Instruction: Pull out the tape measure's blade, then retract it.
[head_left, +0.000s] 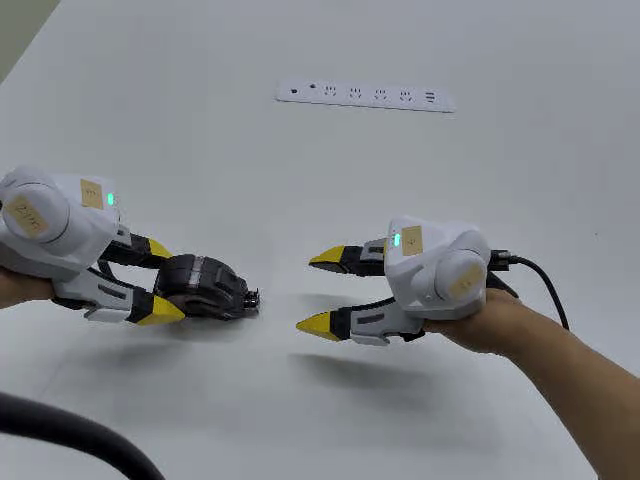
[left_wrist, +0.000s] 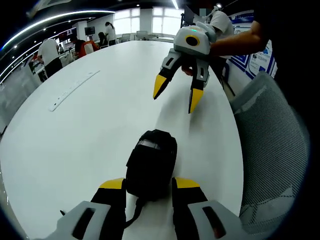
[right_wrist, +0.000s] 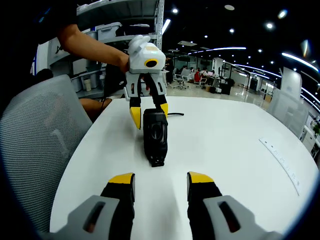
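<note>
A black tape measure (head_left: 203, 287) rests on the white table, its blade tip (head_left: 252, 297) pointing right and no blade drawn out. My left gripper (head_left: 160, 280) is shut on the case, one yellow-tipped jaw on each side; the case (left_wrist: 150, 164) sits between those jaws in the left gripper view. My right gripper (head_left: 323, 291) hovers open a short way to the right, jaws pointing at the tape's tip, nothing between them. In the right gripper view the tape measure (right_wrist: 155, 135) lies ahead of the right gripper (right_wrist: 161, 180), held by the left gripper (right_wrist: 148, 112).
A white power strip (head_left: 365, 96) lies at the far side of the table. A black cable (head_left: 75, 430) curves across the near left corner. A grey mesh chair (right_wrist: 45, 155) stands at the table's edge; people sit in the background.
</note>
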